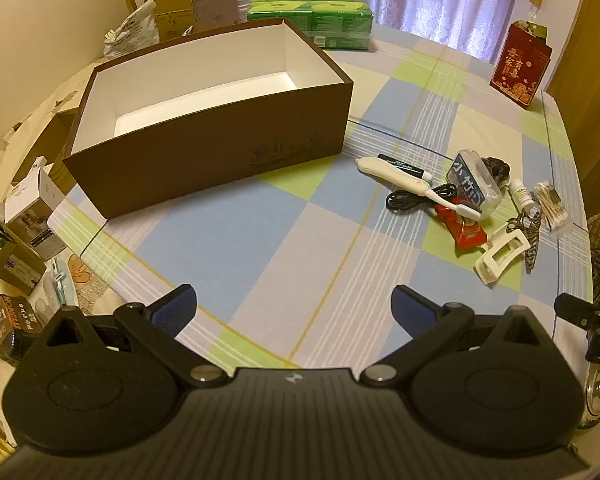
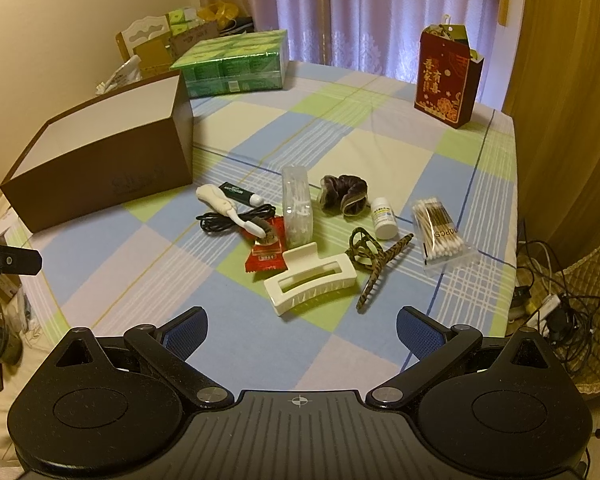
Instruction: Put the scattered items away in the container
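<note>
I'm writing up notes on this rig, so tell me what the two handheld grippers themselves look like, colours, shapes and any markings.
Both look alike. The left gripper and right gripper have matte black bodies with a ribbed centre plate, two rounded lobes bearing disc shapes, silver pivot screws and angled black link arms. The fingertip pads are textured blue. Each plate has a small white mark, a crosshair on the right one. No hands, sleeves or cables on them show.
</note>
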